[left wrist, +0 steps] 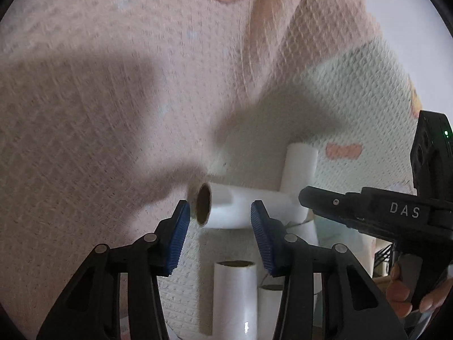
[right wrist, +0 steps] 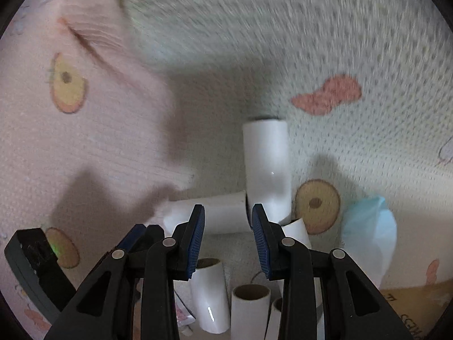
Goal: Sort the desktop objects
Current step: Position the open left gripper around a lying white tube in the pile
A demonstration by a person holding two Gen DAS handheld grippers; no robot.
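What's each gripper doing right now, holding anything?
Left gripper: open, empty; a white tube lies just beyond its tips.
Right gripper: open with a narrower gap, nothing between the pads.

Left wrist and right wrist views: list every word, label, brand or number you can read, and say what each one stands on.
"DAS": white letters on the black body of the right tool, seen in the left wrist view.
Dark lettering on the yellow-brown surface at the lower right of the right wrist view: cut off and blurred, unreadable.
Pink print on the small packet under the white tubes: too small to read.
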